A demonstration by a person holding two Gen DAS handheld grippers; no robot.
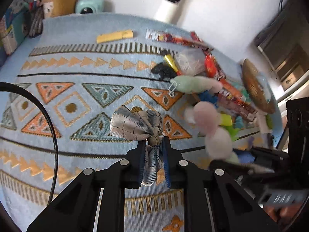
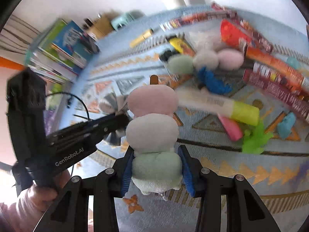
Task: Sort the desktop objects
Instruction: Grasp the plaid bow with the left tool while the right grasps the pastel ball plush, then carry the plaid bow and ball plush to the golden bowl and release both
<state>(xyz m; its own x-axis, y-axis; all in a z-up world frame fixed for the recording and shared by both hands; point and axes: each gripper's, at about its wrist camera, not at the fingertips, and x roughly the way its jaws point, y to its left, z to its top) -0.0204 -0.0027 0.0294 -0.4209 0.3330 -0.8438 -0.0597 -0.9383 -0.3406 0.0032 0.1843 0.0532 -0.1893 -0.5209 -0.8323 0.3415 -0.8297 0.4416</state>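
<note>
My left tool (image 1: 154,150) is pinching a plaid fabric bow (image 1: 135,124) at its knotted middle, jaws pressed nearly together on the cloth. It looks weightless and limp: the loops flop forward over the patterned cloth (image 1: 77,58) on the counter, and the tails hang down between the jaws. The knot is the right place to hold it, since the loops would just slide and fold. The bow is grey-blue and beige check with thin dark lines.

My right tool (image 2: 156,166) is closed on a plush toy (image 2: 152,119), the blue pads squeezing its pale green end. I judge it soft, light and springy, so it compresses rather than slips, and a grip across one lobe holds well. It is three rounded lobes in a row: green nearest me, grey-white in the middle, pink farthest, with what looks like a brown stick tip past the pink. It seems lifted clear of the cloth, near the middle of the counter, with the pile of snack packets (image 2: 270,63) and highlighters (image 2: 243,112) far and right.
</note>
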